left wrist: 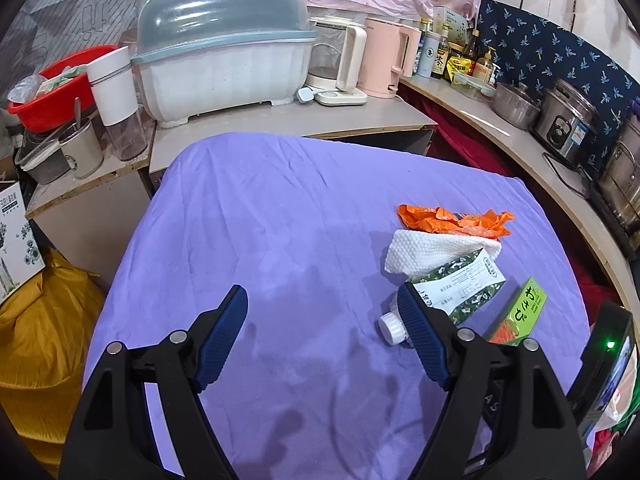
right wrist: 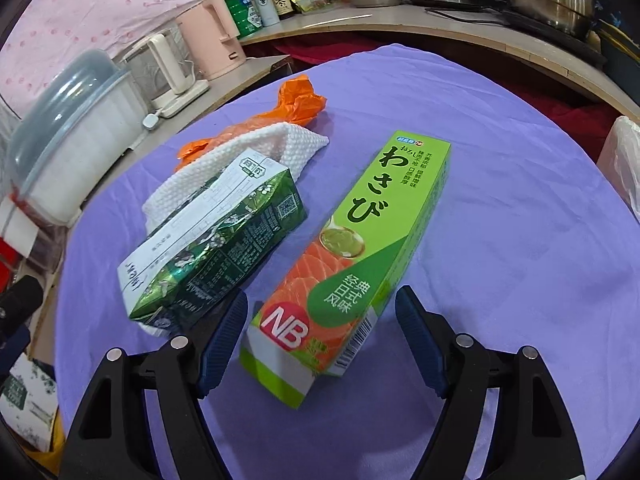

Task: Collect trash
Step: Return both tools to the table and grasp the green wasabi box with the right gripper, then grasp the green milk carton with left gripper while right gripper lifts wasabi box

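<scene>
On the purple-covered table [left wrist: 280,220] lies a pile of trash: an orange plastic bag [left wrist: 456,218], a white paper towel [left wrist: 432,252], a green-and-white drink carton [left wrist: 468,288] with a white cap [left wrist: 390,326], and a green wasabi box [left wrist: 520,312]. My left gripper [left wrist: 322,300] is open and empty, its right finger just beside the carton's cap. My right gripper [right wrist: 320,304] is open, its jaws on either side of the near end of the wasabi box [right wrist: 360,256], not closed on it. The carton [right wrist: 216,240], towel [right wrist: 256,152] and orange bag [right wrist: 296,100] lie to its left.
A side counter [left wrist: 280,120] behind the table holds a dish-drainer bin [left wrist: 224,52], kettles [left wrist: 340,64], a red basin [left wrist: 52,92] and cups. A curved shelf [left wrist: 520,136] on the right carries bottles, pots and a rice cooker [left wrist: 568,120]. A white plastic bag [right wrist: 624,160] shows at the right edge.
</scene>
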The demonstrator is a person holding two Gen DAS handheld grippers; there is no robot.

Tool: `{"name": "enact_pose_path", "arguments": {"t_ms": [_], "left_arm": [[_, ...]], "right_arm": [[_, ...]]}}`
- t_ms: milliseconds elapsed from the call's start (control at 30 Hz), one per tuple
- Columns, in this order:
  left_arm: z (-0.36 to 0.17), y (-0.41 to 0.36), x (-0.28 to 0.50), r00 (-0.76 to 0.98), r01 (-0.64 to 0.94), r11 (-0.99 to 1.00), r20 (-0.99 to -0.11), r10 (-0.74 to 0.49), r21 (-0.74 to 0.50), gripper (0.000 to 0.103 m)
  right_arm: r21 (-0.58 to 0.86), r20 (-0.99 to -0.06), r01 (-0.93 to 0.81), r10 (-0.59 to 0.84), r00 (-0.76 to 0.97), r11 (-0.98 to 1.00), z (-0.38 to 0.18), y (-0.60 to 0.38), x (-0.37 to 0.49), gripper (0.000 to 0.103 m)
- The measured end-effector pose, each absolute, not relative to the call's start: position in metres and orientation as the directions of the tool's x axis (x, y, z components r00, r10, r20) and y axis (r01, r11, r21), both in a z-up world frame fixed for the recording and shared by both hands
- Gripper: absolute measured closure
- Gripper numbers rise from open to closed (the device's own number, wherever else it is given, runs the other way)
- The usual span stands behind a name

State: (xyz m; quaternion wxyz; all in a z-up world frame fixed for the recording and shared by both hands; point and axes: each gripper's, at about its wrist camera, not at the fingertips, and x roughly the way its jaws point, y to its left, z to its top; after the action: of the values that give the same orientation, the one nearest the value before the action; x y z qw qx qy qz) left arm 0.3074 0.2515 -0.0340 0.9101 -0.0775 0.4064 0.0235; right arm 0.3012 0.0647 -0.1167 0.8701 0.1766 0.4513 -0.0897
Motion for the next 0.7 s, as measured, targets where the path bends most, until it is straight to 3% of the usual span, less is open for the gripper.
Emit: {"name": "enact_pose_path", "arguments": {"t_ms": [100, 233, 600, 700], "left_arm": [[-0.038, 0.244, 0.314, 0.661, -0.068, 0.99, -0.749, -0.049, -0.124, 0.029], [-0.044, 0.226, 0.318, 0.652, 0.001, 0.992, -0.752, -0.099, -0.129, 0.021], [-0.066, 0.178, 0.327, 0.655, 0.169, 0.982, -0.735, -0.175, -0.083, 0.012], [-0.078, 0.173, 0.335, 0.642, 0.232, 0.971, -0.742, -0.191, -0.049, 0.012]], "right_arm": [[0.188, -0.814, 0.307, -0.027, 0.58, 0.933, -0.117, 0.066, 0.302, 0.032], [0.166, -0.813, 0.283, -0.032, 0.582, 0.945, -0.117, 0.057, 0.297, 0.042], [0.206, -0.821, 0.28, 0.01, 0.571, 0.938, -0.112, -0.009, 0.263, 0.066], [0.208, -0.82, 0.266, 0.019, 0.573, 0.941, -0.112, -0.02, 0.256, 0.066]]}}
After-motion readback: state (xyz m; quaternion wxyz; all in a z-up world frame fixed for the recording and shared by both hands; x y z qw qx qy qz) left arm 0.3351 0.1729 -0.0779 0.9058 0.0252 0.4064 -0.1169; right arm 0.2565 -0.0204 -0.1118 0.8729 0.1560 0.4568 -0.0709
